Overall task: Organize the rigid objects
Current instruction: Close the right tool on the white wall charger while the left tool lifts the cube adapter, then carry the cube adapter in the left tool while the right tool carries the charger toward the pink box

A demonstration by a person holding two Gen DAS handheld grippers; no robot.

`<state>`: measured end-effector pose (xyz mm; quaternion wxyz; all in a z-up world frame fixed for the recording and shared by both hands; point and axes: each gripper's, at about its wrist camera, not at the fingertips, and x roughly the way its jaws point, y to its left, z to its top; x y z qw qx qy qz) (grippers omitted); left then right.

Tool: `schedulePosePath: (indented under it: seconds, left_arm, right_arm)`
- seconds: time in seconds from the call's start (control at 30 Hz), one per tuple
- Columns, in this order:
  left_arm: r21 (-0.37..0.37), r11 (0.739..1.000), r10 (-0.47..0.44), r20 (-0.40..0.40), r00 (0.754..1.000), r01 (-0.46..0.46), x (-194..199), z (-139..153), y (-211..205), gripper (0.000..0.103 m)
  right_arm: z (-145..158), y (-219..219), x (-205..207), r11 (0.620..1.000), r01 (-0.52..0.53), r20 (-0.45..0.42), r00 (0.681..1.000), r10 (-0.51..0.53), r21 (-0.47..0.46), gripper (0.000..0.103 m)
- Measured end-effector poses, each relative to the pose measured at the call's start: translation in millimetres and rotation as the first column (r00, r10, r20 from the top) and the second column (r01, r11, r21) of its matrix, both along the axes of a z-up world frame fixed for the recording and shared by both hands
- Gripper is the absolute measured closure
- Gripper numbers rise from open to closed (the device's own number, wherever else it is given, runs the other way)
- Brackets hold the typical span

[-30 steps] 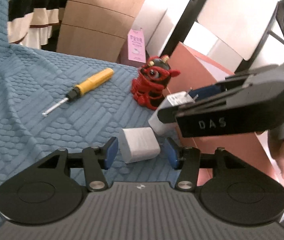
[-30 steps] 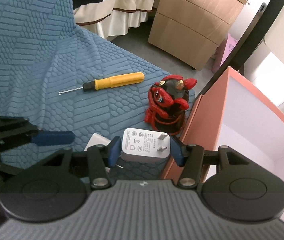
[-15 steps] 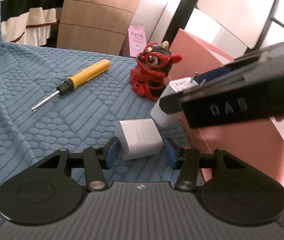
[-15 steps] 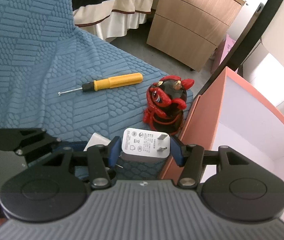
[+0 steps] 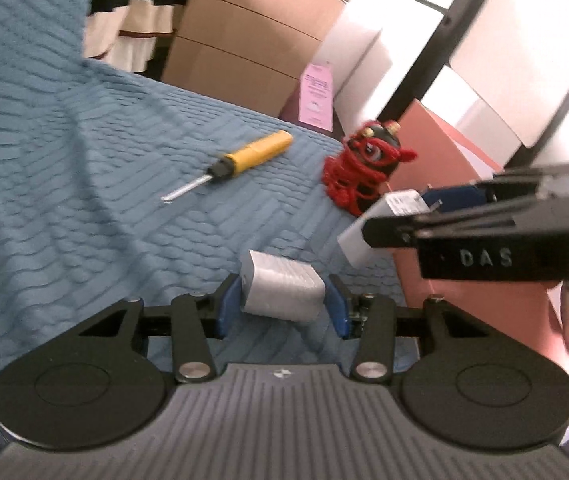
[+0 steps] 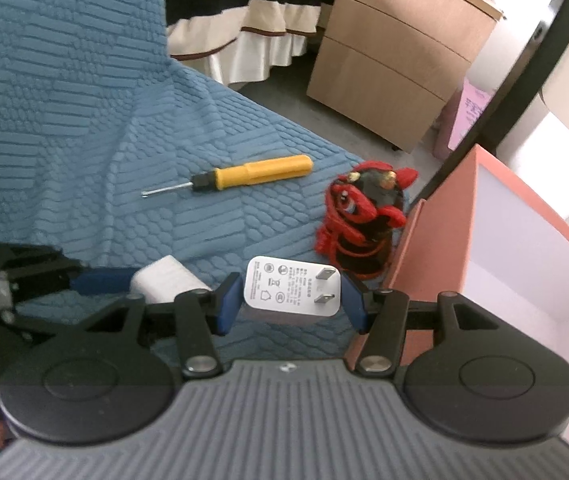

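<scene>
My left gripper (image 5: 282,308) is shut on a white block-shaped charger (image 5: 282,292), held just above the blue textured cloth (image 5: 84,208). My right gripper (image 6: 292,300) is shut on a white plug adapter (image 6: 292,290), prongs facing the camera, beside the salmon box (image 6: 496,248). The right gripper and its adapter (image 5: 384,220) show at the right of the left wrist view. A yellow-handled screwdriver (image 6: 252,172) and a red-and-black lion figurine (image 6: 360,216) lie on the cloth beyond both grippers.
The salmon box's wall (image 5: 444,176) stands at the cloth's right edge, open inside with a white interior. A wooden drawer cabinet (image 6: 396,48), a striped hanging cloth (image 6: 244,12) and a black pole (image 6: 496,80) stand behind. A pink card (image 5: 316,92) leans near the cabinet.
My left gripper has closed on the white charger and lifted it slightly, swinging the view left. My right gripper keeps hold of the adapter and has barely moved.
</scene>
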<state>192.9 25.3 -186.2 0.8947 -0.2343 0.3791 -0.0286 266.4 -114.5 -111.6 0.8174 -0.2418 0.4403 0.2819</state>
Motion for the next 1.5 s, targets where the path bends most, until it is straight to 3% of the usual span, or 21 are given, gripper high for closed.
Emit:
schedulePosePath:
  seconds: [0.2,0.5,0.83,1.1,1.27,1.5]
  left_arm:
    - [0.004,0.997,0.077,-0.041,0.996,-0.077,-16,12,25,0.052]
    - [-0.011,0.993,0.118,-0.056,0.991,-0.118,-38,28,41,0.053]
    - [-0.012,0.988,0.153,-0.035,0.988,-0.154,-51,43,49,0.053]
    - [-0.011,0.982,0.189,-0.050,0.981,-0.190,-43,33,47,0.053]
    - [-0.015,0.981,0.193,-0.047,0.980,-0.194,-43,34,47,0.053]
    - [-0.004,0.985,0.174,-0.065,0.983,-0.175,-39,33,43,0.053]
  right_arm:
    - [3,2,-19,1.000,-0.028,0.021,0.999,0.028,0.006,0.047]
    - [6,0,-45,0.999,-0.043,0.030,0.999,0.042,0.033,0.047]
    - [-13,12,-69,0.997,-0.073,-0.037,0.997,0.074,0.021,0.047]
    - [-22,12,-60,0.997,-0.025,-0.037,0.999,0.027,0.068,0.048]
    - [-27,10,-56,0.996,0.034,-0.040,0.999,-0.031,0.084,0.034]
    - [-39,9,-48,0.991,0.097,-0.106,0.991,-0.088,0.090,0.033]
